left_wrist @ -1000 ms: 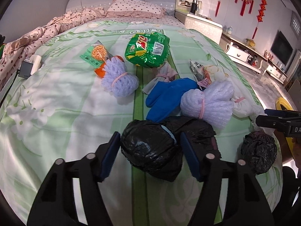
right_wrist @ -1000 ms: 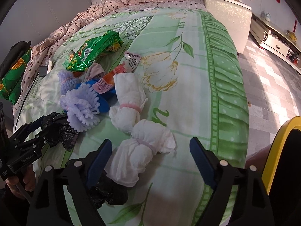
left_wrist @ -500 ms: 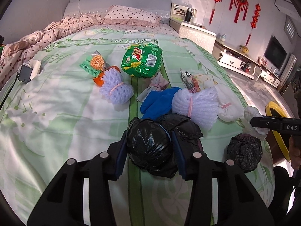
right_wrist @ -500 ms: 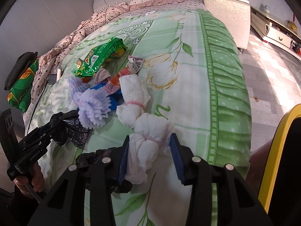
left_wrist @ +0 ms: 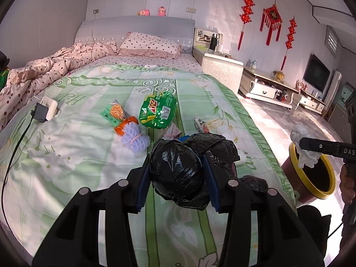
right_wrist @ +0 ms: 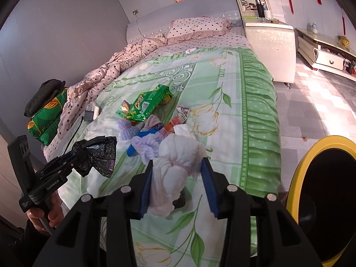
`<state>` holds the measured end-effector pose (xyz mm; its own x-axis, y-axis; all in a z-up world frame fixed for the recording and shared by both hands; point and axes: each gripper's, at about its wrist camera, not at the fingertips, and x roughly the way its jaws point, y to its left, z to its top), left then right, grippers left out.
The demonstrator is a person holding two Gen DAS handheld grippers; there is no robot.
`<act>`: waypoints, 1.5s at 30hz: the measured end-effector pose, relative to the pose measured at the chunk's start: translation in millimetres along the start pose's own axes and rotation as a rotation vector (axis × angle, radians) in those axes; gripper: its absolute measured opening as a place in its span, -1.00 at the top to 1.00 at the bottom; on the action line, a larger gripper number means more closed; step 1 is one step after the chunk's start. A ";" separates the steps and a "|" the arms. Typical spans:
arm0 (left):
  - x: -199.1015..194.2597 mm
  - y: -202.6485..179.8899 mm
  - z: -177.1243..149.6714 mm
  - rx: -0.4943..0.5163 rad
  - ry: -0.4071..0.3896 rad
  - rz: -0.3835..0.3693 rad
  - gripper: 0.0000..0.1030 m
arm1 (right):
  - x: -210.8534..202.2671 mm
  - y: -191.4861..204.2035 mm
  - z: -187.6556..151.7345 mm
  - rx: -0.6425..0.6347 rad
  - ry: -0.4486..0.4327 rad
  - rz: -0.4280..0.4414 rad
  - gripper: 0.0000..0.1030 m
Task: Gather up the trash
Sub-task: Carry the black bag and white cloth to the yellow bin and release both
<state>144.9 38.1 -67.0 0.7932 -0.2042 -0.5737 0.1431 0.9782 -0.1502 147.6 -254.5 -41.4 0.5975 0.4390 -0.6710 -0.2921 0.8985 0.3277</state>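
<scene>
My left gripper (left_wrist: 176, 174) is shut on a black plastic bag bundle (left_wrist: 175, 173) and holds it above the bed; it also shows in the right wrist view (right_wrist: 95, 153). My right gripper (right_wrist: 178, 183) is shut on a white tissue bundle (right_wrist: 175, 166) tied with a pink band, lifted off the bed; in the left wrist view the bundle (left_wrist: 306, 149) hangs over the yellow-rimmed bin (left_wrist: 311, 178). The bin (right_wrist: 322, 200) sits at the right beside the bed. More trash lies on the bed: a green snack bag (left_wrist: 158, 112), a purple foam net (left_wrist: 135, 140), another black bundle (left_wrist: 253, 183).
The green floral bed cover (left_wrist: 77, 151) carries a charger with a cable (left_wrist: 43, 111) at the left. A pink quilt (left_wrist: 44, 71) and a pillow (left_wrist: 151, 44) lie at the back. A white nightstand (left_wrist: 222, 69) and a TV cabinet (left_wrist: 271, 89) stand at the right.
Both grippers closed on their bundles and lifted them off the bed. The right gripper carried the white bundle over toward the yellow bin.
</scene>
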 end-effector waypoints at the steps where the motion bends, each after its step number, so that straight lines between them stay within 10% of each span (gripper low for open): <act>1: -6.4 -5.1 3.9 0.006 -0.015 -0.003 0.18 | -9.7 2.5 0.6 -0.002 -0.017 0.007 0.24; 26: -47.1 -224.8 97.6 0.193 -0.127 -0.288 0.17 | -227.7 -70.3 27.5 0.049 -0.423 -0.225 0.23; 45: 54.5 -367.4 51.4 0.286 0.077 -0.436 0.15 | -207.3 -202.6 -7.6 0.298 -0.346 -0.352 0.22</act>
<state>165.9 -330.5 -1.7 0.5797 -0.5860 -0.5662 0.6147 0.7706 -0.1683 77.2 -527.5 26.2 0.8448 0.0433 -0.5334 0.1612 0.9299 0.3307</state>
